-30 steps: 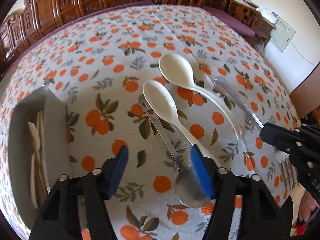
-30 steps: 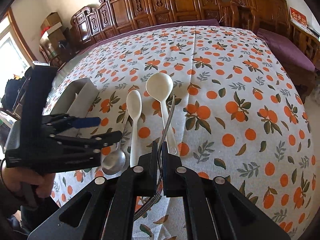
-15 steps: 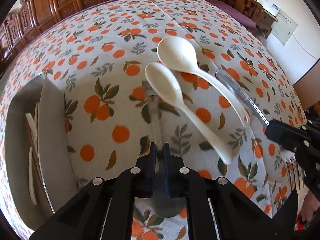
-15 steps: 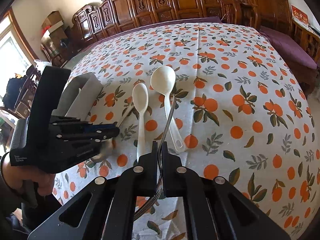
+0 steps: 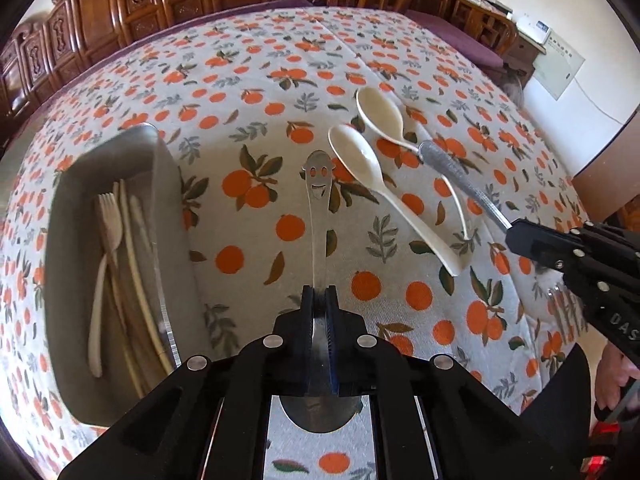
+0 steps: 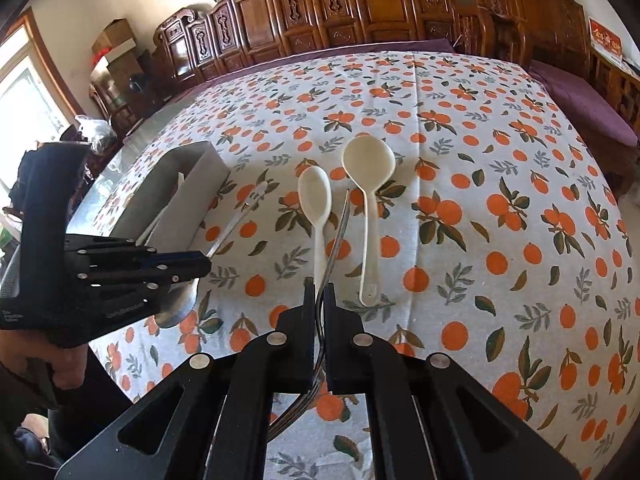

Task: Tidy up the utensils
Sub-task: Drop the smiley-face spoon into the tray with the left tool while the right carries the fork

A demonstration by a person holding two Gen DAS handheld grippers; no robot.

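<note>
My left gripper (image 5: 319, 294) is shut on a metal spoon (image 5: 318, 200) with a smiley face cut into its handle end; the bowl shows below the jaws, lifted off the cloth. My right gripper (image 6: 319, 290) is shut on a metal fork (image 6: 338, 232), handle pointing forward, tines hanging below. In the left wrist view the right gripper (image 5: 516, 236) holds that fork (image 5: 456, 172) at the right. Two cream plastic spoons lie side by side on the tablecloth: a smaller one (image 5: 360, 164) (image 6: 316, 204) and a larger one (image 5: 380, 116) (image 6: 368, 164).
A grey tray (image 5: 64, 184) (image 6: 188, 184) at the left holds a cream plastic fork (image 5: 108, 232) and several cream utensils. An orange-print cloth (image 6: 500, 208) covers the table. Carved wooden chairs (image 6: 360, 0) line its far side. A person's hand (image 6: 64, 364) grips the left tool.
My left gripper closed on the metal spoon and lifted it, shifting toward the tray. My right gripper, still holding the fork, drifted slightly.
</note>
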